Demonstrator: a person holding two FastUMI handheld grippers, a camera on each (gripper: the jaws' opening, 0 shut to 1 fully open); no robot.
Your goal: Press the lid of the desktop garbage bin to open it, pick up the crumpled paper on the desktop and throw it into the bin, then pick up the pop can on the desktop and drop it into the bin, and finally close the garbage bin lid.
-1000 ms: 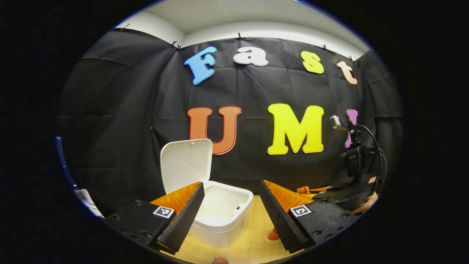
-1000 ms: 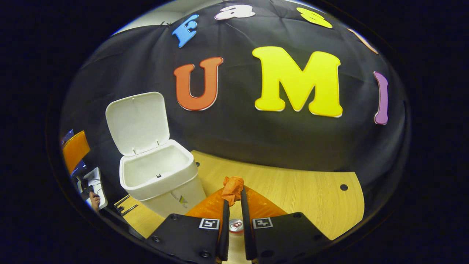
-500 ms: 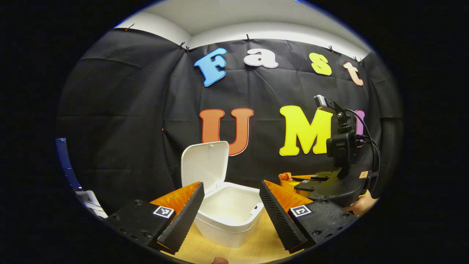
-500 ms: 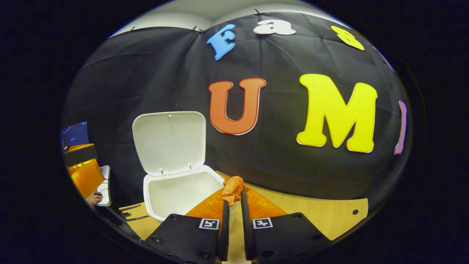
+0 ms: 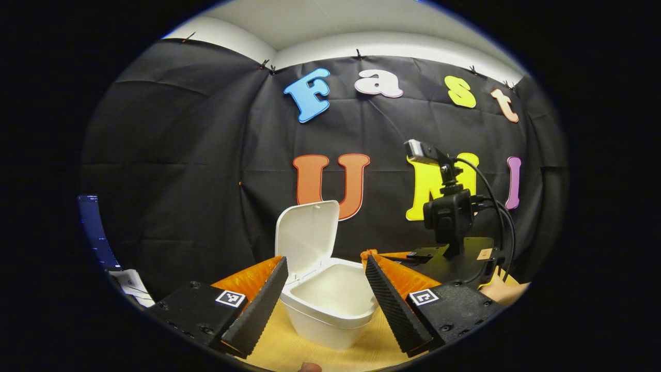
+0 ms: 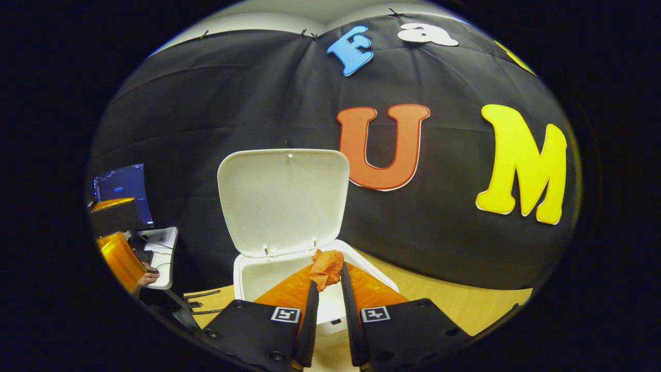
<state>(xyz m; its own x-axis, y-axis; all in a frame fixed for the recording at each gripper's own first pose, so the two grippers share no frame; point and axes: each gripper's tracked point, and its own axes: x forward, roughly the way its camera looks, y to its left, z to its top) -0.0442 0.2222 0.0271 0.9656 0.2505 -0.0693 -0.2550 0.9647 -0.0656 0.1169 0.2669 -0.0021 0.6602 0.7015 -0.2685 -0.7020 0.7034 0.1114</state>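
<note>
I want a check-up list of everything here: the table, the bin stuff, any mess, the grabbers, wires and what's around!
Surface: wooden table, bare where it shows.
Job's things: white bin with its lid standing open; orange crumpled paper pinched at the right gripper fingertips, over the bin's opening. The pop can: nothing seen.
Clutter: nothing seen.
Grippers: left gripper open, holding nothing, in front of the bin.
Cables: black cable looping off the right gripper's camera mount.
Surroundings: black cloth wall; monitor and a hand at a side desk.
</note>
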